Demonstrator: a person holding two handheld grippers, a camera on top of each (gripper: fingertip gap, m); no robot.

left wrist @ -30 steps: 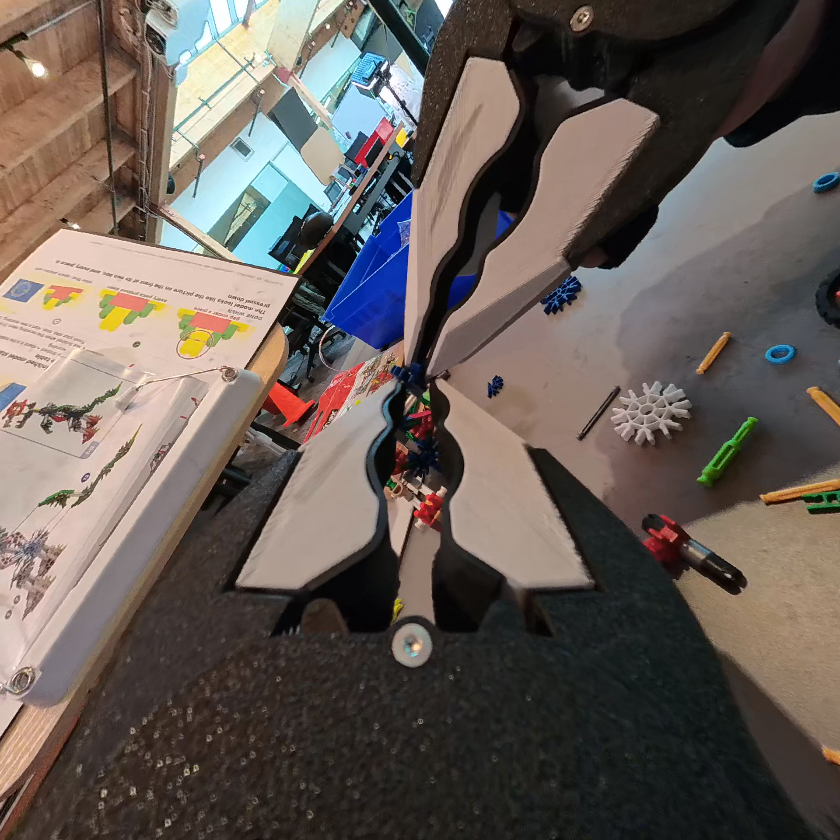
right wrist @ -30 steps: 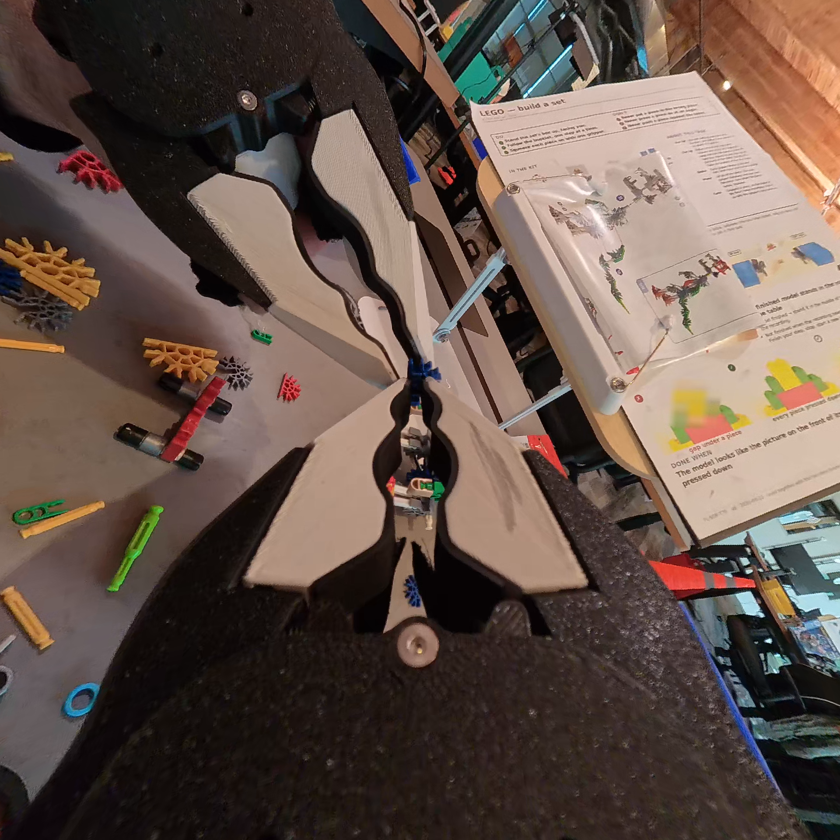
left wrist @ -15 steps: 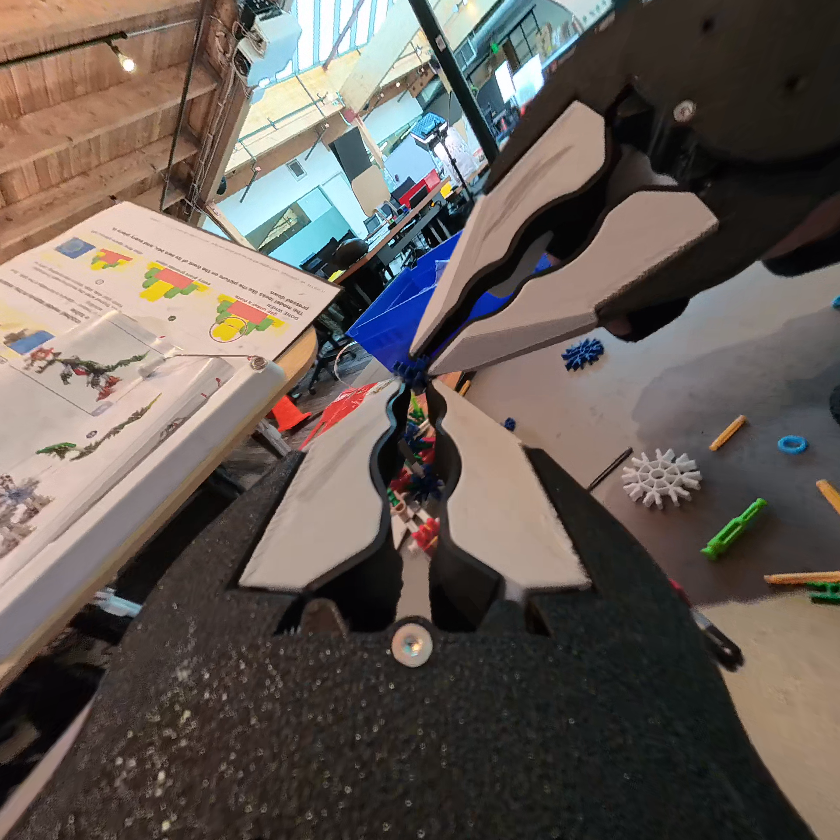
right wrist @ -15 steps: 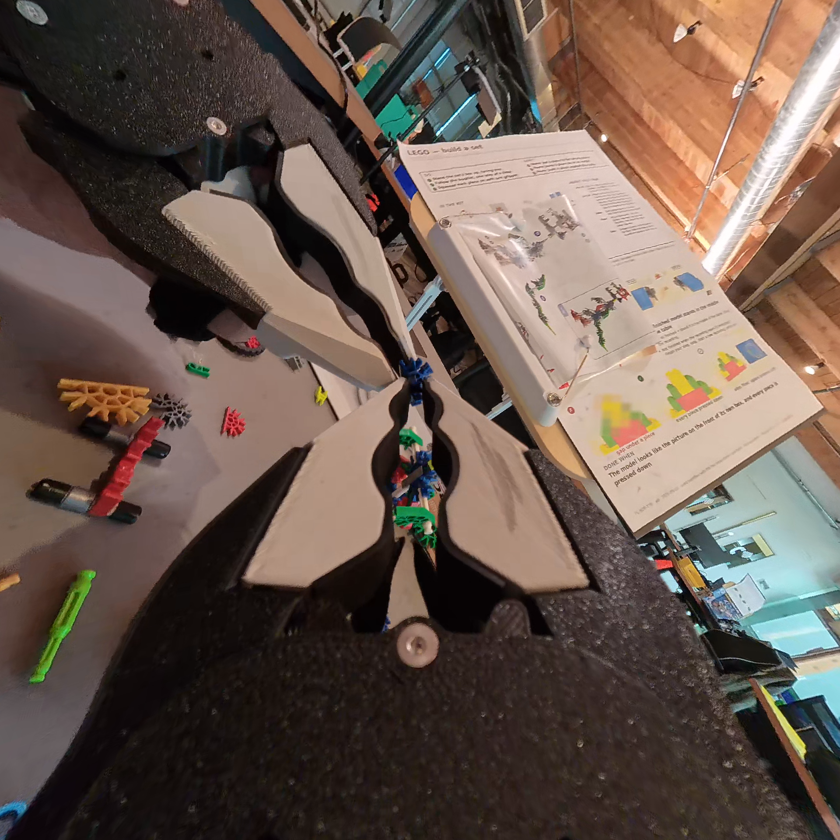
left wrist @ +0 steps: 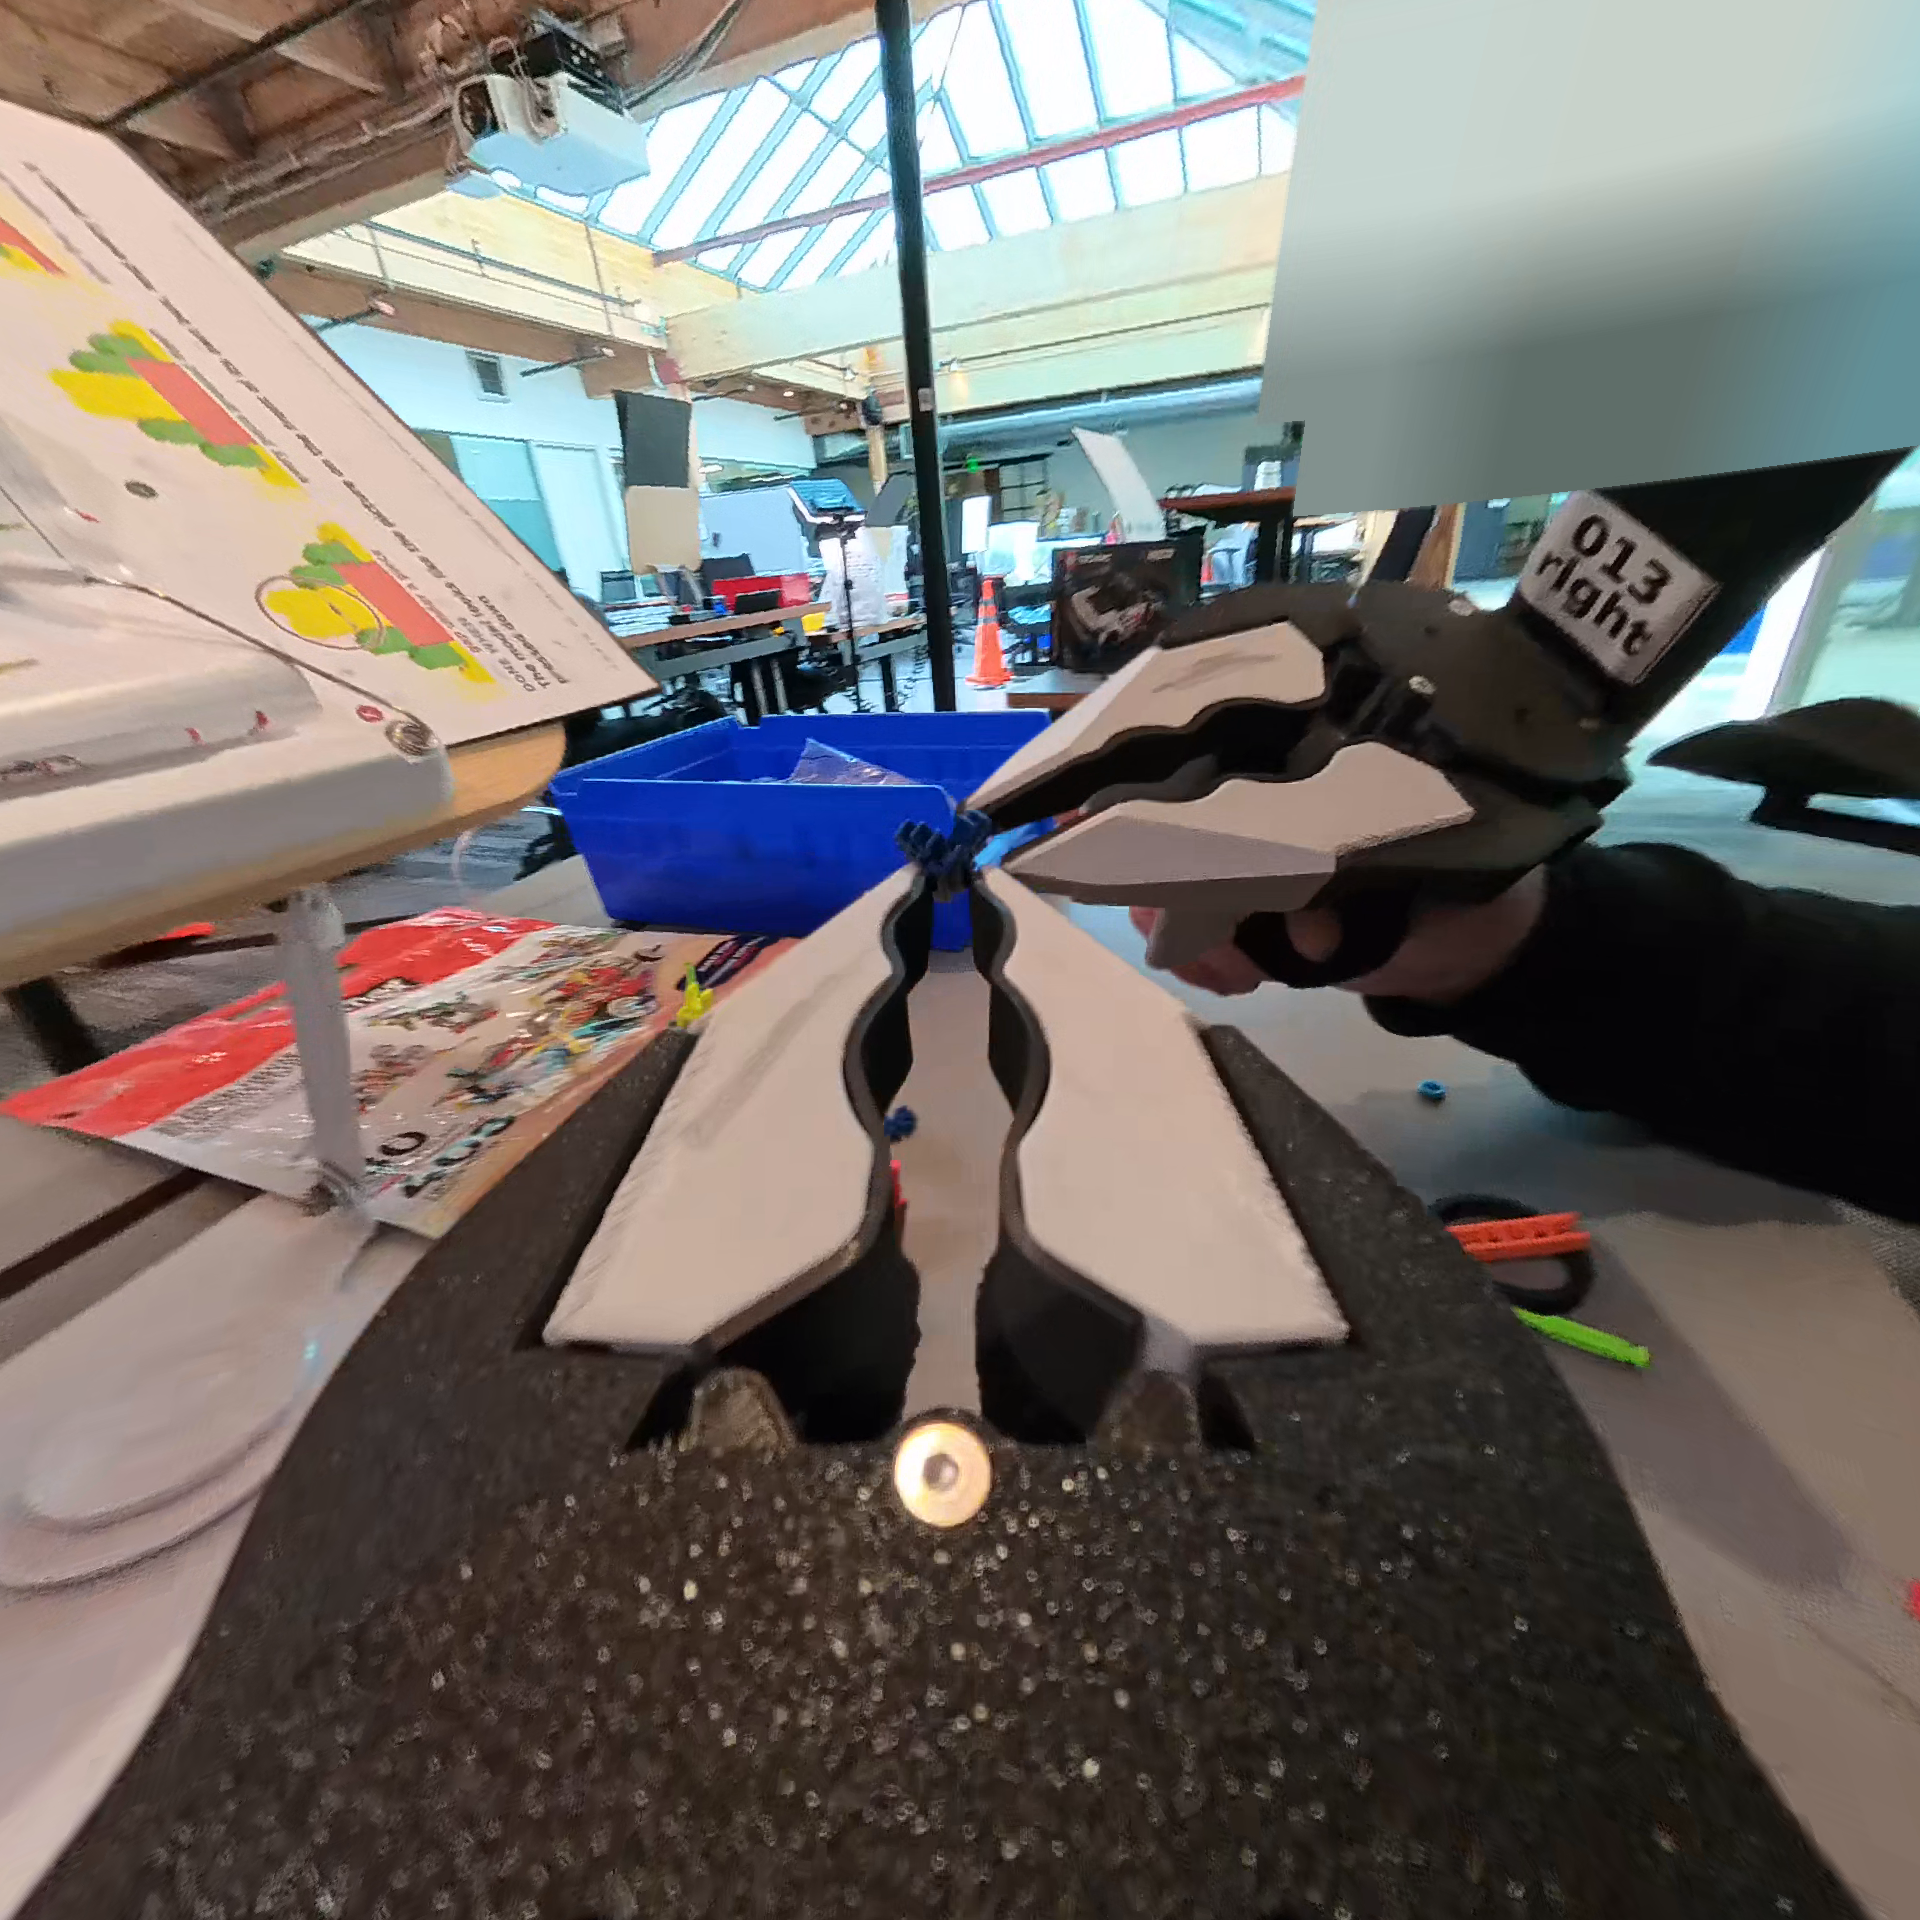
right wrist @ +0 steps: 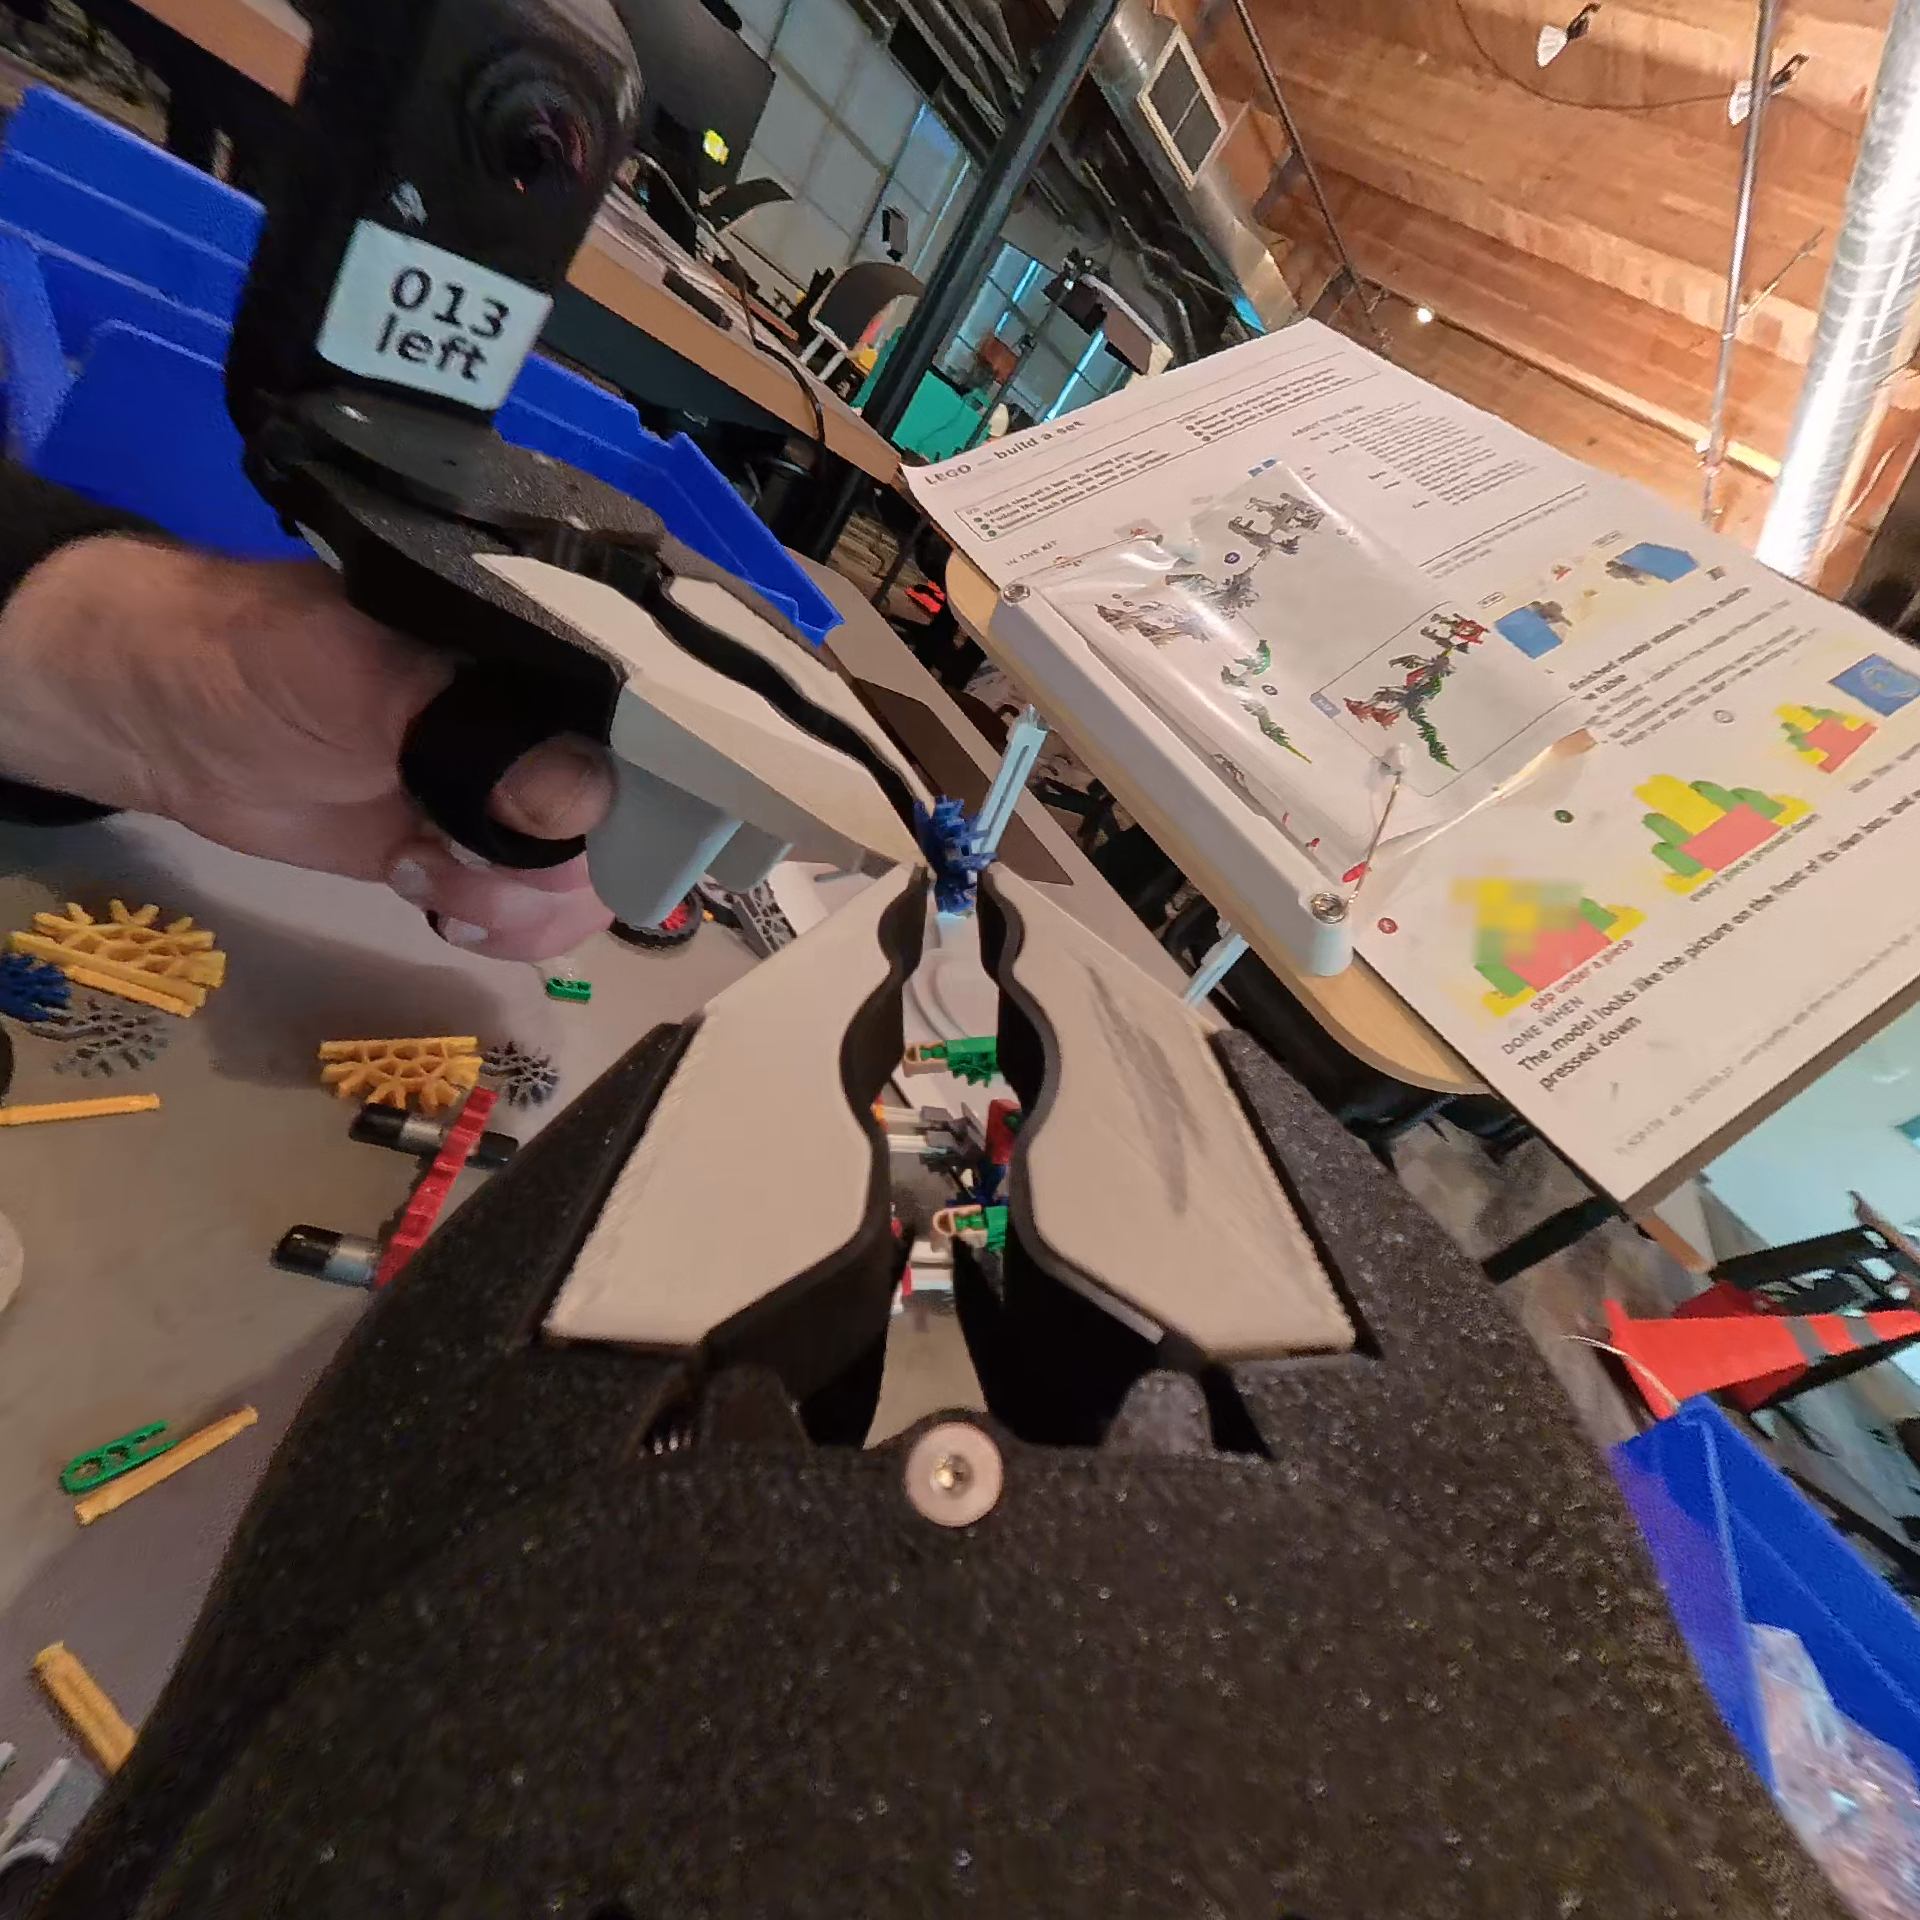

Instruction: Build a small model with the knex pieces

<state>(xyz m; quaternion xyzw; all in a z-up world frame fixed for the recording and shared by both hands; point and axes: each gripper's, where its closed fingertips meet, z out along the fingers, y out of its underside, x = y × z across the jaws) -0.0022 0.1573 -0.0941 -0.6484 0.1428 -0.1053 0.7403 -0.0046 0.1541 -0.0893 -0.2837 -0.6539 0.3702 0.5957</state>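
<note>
A small blue toothed connector piece is held in the air between both grippers, tip to tip. My left gripper is shut on it from below in the left wrist view. My right gripper comes in from the right, also shut on it. In the right wrist view the blue piece sits at the tips of my right gripper, and my left gripper reaches it from the upper left, held by a person's hand. How much of the piece each gripper pinches is hidden.
An instruction board stands tilted on a stand beside the grippers, and also shows in the left wrist view. A blue bin and a red booklet lie behind. Loose yellow connectors, a red and black rod piece and a green rod lie on the grey table. My two grippers' fingertips are within a few centimetres of each other. The green rod is about equally far from each gripper, around 20 cm.
Both grippers have swung from pointing down at the table to pointing more level, so the room shows behind them. They stay shut tip to tip on the blue piece.
</note>
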